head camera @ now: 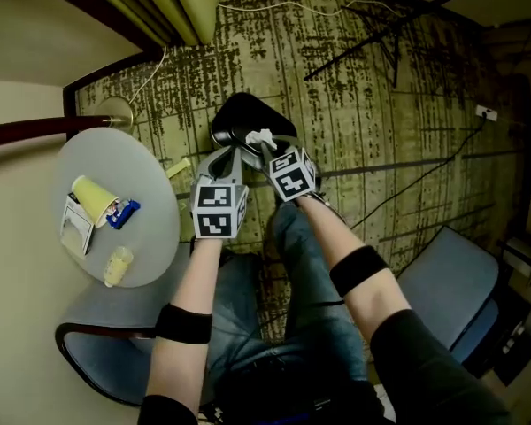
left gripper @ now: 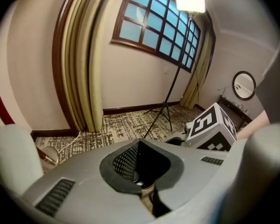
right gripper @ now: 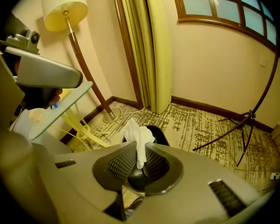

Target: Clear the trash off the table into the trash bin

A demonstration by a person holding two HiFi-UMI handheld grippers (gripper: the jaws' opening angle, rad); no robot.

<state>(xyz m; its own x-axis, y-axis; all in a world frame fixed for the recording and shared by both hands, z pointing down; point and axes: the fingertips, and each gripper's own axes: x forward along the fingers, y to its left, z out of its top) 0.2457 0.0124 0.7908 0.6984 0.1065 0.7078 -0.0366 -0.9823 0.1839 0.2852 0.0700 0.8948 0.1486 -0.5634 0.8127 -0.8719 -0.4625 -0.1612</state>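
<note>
A black trash bin (head camera: 248, 118) stands on the patterned carpet just past the round grey table (head camera: 155, 228). Both grippers hang over the bin's near rim. My right gripper (head camera: 264, 144) is shut on a crumpled white tissue (head camera: 261, 137). In the right gripper view the tissue (right gripper: 139, 136) sticks up from between the jaws, with the bin (right gripper: 157, 133) right behind it. My left gripper (head camera: 228, 155) is shut with nothing in it (left gripper: 139, 148). On the table lie a tipped yellow cup (head camera: 94, 197), a blue wrapper (head camera: 124, 212), a white box (head camera: 76, 227) and a pale crumpled piece (head camera: 117, 266).
A floor lamp's base (head camera: 113, 109) and yellow curtains (head camera: 181, 3) are beyond the table. A black tripod stand (head camera: 363, 42) and cables cross the carpet at the back. A grey chair (head camera: 447, 277) stands to the right, and another chair (head camera: 97, 343) under the table's near edge.
</note>
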